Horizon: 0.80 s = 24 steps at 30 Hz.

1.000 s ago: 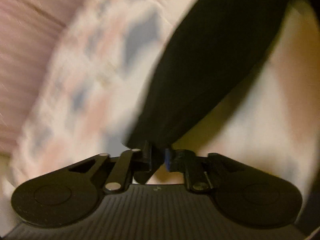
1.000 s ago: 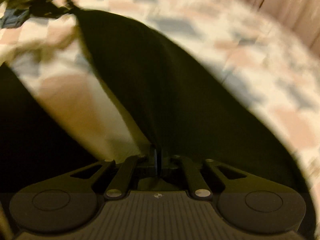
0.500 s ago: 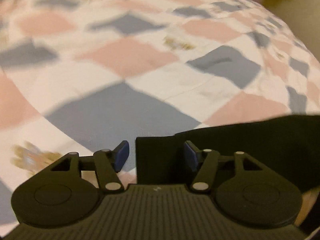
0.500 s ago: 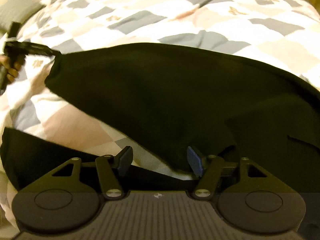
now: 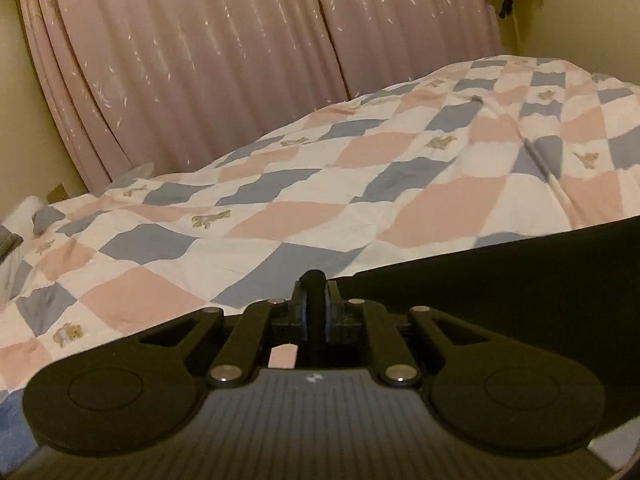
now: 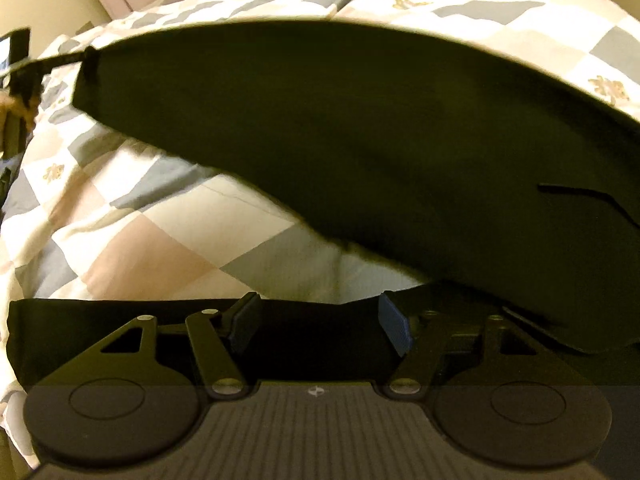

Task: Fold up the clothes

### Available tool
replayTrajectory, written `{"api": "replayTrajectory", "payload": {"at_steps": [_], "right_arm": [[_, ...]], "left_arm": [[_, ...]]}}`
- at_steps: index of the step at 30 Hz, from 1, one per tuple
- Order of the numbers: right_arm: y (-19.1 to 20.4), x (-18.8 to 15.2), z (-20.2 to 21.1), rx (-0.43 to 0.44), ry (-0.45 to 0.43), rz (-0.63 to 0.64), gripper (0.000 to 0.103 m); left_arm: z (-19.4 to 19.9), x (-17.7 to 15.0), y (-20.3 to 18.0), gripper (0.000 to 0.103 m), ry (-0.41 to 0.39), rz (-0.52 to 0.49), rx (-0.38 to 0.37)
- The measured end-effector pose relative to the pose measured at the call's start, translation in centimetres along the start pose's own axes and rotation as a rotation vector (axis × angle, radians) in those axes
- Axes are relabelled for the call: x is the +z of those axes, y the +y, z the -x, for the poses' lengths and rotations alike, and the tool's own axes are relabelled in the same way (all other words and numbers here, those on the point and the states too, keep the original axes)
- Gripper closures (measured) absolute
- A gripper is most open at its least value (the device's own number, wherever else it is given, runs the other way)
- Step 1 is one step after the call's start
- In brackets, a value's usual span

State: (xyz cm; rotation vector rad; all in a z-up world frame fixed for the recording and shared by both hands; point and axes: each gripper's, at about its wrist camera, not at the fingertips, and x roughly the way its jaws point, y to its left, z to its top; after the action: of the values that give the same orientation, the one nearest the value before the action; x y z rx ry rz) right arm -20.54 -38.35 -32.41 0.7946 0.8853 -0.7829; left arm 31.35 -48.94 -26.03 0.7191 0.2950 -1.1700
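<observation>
A black garment (image 6: 360, 128) spreads over the checkered quilt (image 6: 160, 248). In the right wrist view one edge of it is lifted, with a lower black layer (image 6: 312, 340) lying flat under my right gripper (image 6: 318, 324). That gripper stands open, its blue pads (image 6: 394, 328) apart and just over the lower layer. The left gripper (image 6: 24, 68) pinches the raised corner at the far left. In the left wrist view my left gripper (image 5: 316, 300) is shut on a fold of the black garment (image 5: 500, 280), which runs off to the right.
The quilt (image 5: 280, 216) of pink, blue and white squares covers the whole bed. Pink curtains (image 5: 240, 60) hang behind it, with a yellow wall (image 5: 24, 120) to the left. A hand (image 6: 6, 108) holds the left gripper's handle.
The left gripper, open around the garment's corner half a second ago, has shut on it and raised it. The right gripper let go earlier and stays open, now lower over the flat layer.
</observation>
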Motion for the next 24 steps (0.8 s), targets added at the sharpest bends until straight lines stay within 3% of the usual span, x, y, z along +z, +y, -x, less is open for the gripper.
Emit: {"api": "replayTrajectory", "payload": {"at_steps": [3, 5, 7, 10, 12, 14, 15, 19, 24], "right_arm": [[-0.4, -0.4, 0.4, 0.008, -0.009, -0.021, 0.036], [-0.8, -0.7, 1.3, 0.013, -0.023, -0.03, 0.036], [-1.4, -1.3, 2.5, 0.01, -0.043, -0.027, 0.036], [-3.3, -2.6, 5.4, -0.048, -0.09, -0.01, 0.04], [-5.0, -3.6, 7.3, -0.13, -0.117, 0.018, 0.048], [-6.8, -4.4, 8.7, -0.22, -0.109, 0.081, 0.065], [-7.7, -4.8, 9.3, -0.264, -0.104, 0.113, 0.067], [-11.7, -4.4, 10.6, -0.379, -0.134, 0.176, 0.068], [-18.2, -1.1, 8.7, -0.463, -0.129, 0.204, 0.064]], "left_arm": [[-4.3, -1.6, -2.4, 0.087, 0.125, -0.148, 0.118], [-7.2, -3.1, -3.0, 0.087, 0.238, -0.181, 0.199], [-7.6, -4.0, -2.6, 0.087, 0.283, -0.157, 0.257], [-5.1, -4.5, -1.3, 0.086, 0.319, -0.012, 0.271], [-2.3, -4.8, -2.0, 0.085, 0.346, 0.049, 0.222], [0.8, -5.0, -4.1, 0.082, 0.351, 0.076, 0.145], [2.8, -5.2, -5.4, 0.078, 0.347, 0.088, 0.097], [10.7, -6.5, -12.1, 0.076, 0.354, 0.159, -0.082], [17.3, -8.1, -19.8, 0.075, 0.427, 0.249, -0.256]]}}
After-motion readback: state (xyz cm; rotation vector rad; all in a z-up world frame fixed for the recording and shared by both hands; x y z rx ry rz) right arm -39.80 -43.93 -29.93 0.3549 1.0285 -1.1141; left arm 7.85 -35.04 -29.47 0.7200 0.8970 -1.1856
